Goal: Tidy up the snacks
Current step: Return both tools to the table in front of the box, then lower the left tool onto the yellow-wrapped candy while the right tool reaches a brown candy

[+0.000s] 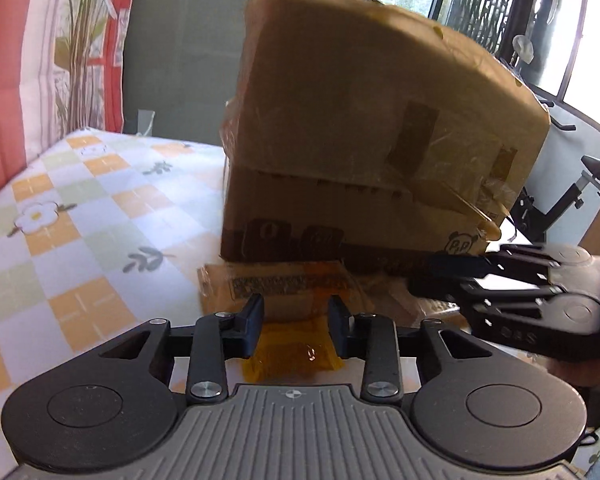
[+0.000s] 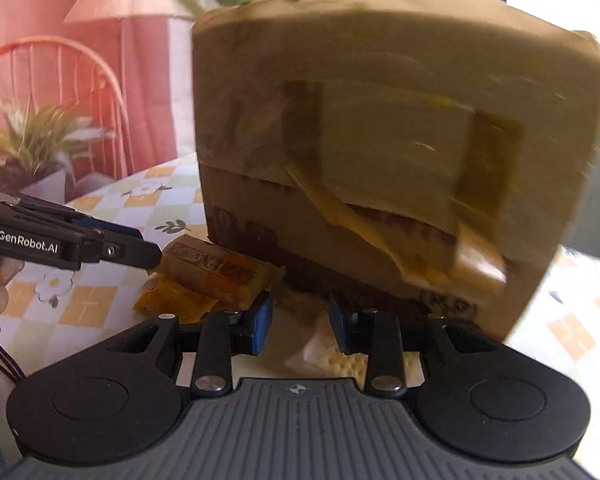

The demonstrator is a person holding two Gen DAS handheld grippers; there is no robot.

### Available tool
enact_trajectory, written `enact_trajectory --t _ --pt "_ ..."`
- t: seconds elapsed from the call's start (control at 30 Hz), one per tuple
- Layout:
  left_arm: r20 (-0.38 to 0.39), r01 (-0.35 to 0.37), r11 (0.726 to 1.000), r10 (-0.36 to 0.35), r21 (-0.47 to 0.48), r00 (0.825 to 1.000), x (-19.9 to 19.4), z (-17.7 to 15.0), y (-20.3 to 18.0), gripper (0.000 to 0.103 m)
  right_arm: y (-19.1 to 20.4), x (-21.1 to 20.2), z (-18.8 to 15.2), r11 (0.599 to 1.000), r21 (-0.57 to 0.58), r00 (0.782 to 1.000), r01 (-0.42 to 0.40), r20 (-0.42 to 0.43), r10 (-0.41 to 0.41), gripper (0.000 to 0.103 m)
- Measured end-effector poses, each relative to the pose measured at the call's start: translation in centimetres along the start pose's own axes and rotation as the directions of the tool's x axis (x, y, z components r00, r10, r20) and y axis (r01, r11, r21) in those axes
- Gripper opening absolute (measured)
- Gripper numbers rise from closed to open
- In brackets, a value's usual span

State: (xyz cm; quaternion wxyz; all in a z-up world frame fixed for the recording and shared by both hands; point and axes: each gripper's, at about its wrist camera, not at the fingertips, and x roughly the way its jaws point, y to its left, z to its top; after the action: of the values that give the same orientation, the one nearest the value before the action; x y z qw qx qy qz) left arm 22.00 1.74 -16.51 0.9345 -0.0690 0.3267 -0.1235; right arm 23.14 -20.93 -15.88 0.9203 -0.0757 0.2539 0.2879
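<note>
Snack packets [image 2: 216, 270] beside tilted box [image 1: 364, 152]; "GenRobot.AI" left gripper [image 1: 296, 326], right gripper [image 2: 300, 322] jaws parted, empty.

A taped brown cardboard box [image 1: 360, 128] stands tilted over flat yellow-orange snack packets [image 2: 216, 272] at its base.

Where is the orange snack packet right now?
In the left wrist view the orange snack packet lies on the checked tablecloth between the left gripper jaws, just before the cardboard box, beside a tan packet.
</note>
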Motion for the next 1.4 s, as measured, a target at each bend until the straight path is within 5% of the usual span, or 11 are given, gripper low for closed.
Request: enact_trajectory --t 0.33,0.83,1.4 --pt "-0.052 0.047 0.999 -0.047 -0.006 0.998 2.1 -0.5 0.5 0.033 -0.1 4.7 1.1 0.996 -0.074 0.996 -0.052 -0.073 0.047 0.033" --pt "-0.070 0.060 0.998 -0.061 -0.011 0.996 2.5 -0.5 0.9 0.033 -2.1 3.9 -0.5 0.974 0.209 0.981 -0.092 -0.147 0.124 0.029" --pt "-0.102 0.066 0.997 -0.070 -0.047 0.992 1.4 -0.9 2.1 0.033 -1.4 3.7 -0.4 0.978 0.209 0.979 -0.002 -0.200 0.045 0.029"
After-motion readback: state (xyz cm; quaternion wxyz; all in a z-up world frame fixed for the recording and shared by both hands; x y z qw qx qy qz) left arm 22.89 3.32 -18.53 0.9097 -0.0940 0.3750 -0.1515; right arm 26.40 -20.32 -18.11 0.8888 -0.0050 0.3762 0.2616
